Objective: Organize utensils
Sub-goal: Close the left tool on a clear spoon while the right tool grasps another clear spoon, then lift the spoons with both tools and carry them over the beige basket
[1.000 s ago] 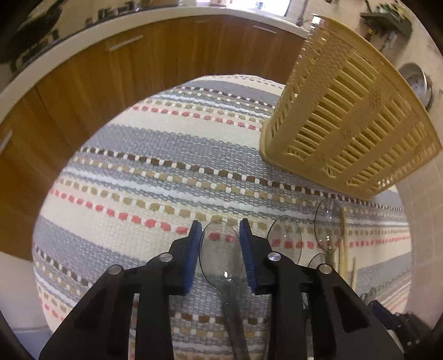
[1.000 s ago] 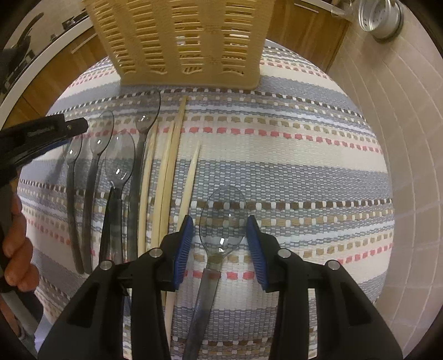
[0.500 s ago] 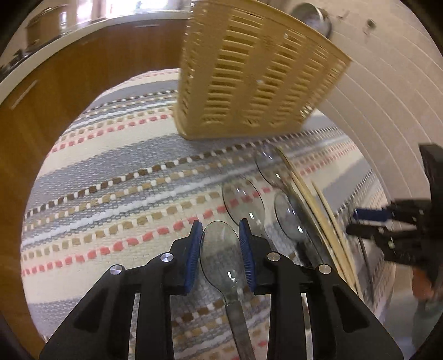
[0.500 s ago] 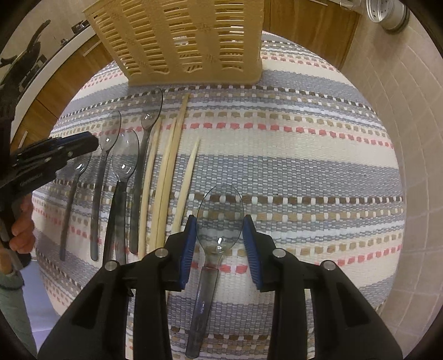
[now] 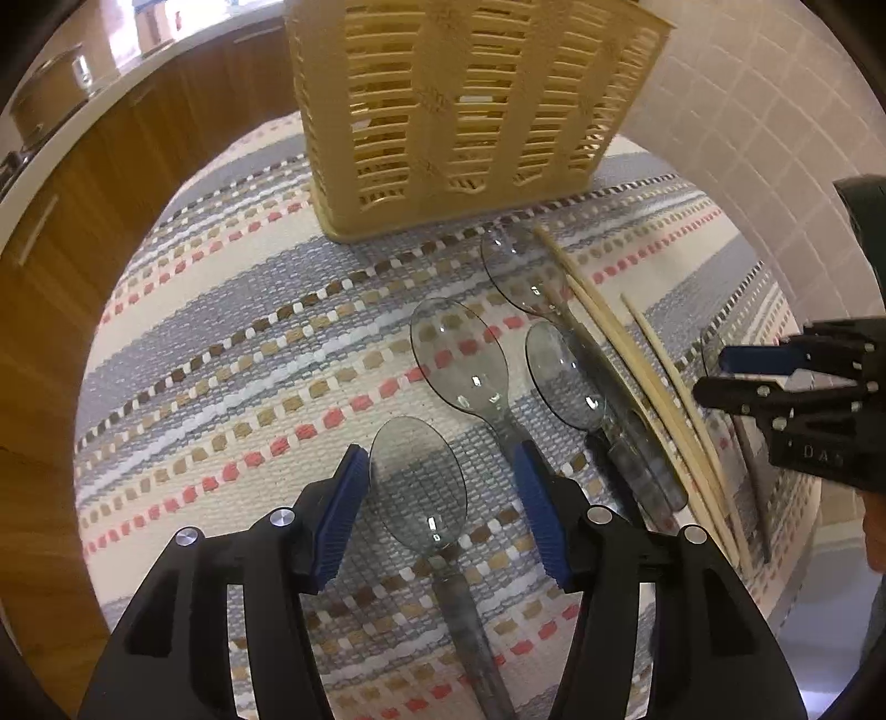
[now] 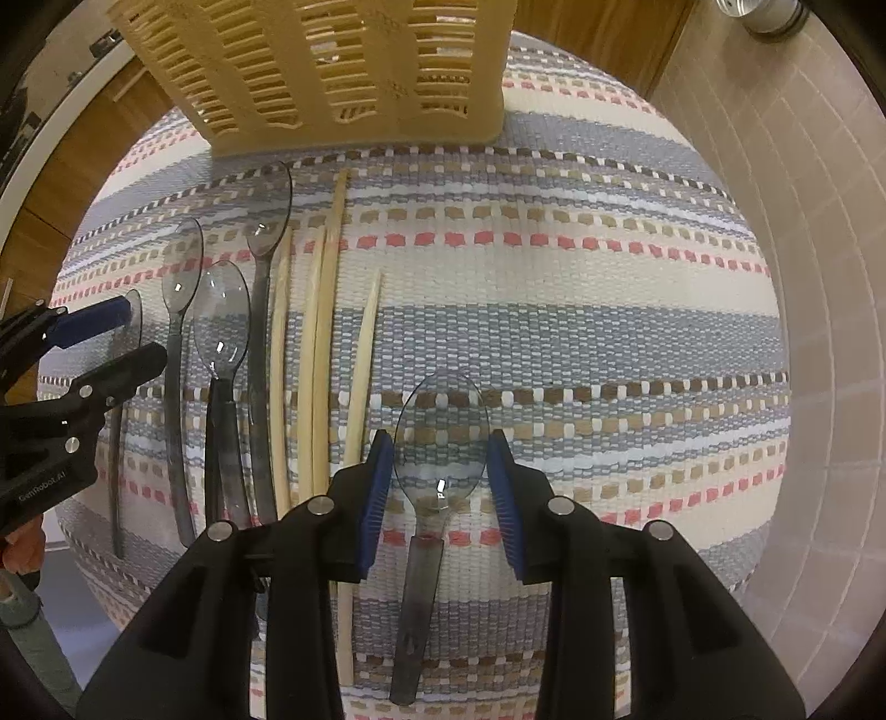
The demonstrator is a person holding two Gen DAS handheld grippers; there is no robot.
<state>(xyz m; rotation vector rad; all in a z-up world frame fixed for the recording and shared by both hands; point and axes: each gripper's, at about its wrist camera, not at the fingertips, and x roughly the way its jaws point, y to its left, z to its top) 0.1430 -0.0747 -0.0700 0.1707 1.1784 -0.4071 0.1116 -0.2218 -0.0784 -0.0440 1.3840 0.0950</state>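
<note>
A clear grey plastic spoon [image 5: 421, 487] lies on the striped mat between the fingers of my left gripper [image 5: 443, 498], which is open, its pads apart from the bowl. My right gripper [image 6: 440, 471] is shut on another clear spoon [image 6: 440, 443], pads touching the bowl's edges. Three more clear spoons [image 5: 459, 360] and several wooden chopsticks [image 6: 321, 354] lie in a row between the grippers. A beige slotted utensil basket [image 5: 459, 111] stands behind them; it also shows in the right wrist view [image 6: 332, 66]. The right gripper shows at the right edge of the left wrist view [image 5: 792, 382].
A striped woven mat [image 6: 554, 310] covers the table. A tiled wall [image 6: 819, 277] runs along the right. Wooden cabinets [image 5: 111, 166] and a white counter lie to the left and behind. A metal pot [image 6: 769, 14] sits at the top right.
My left gripper swung right toward the row of spoons and opened, releasing its spoon onto the mat. The right gripper stayed shut on its spoon and moved slightly forward.
</note>
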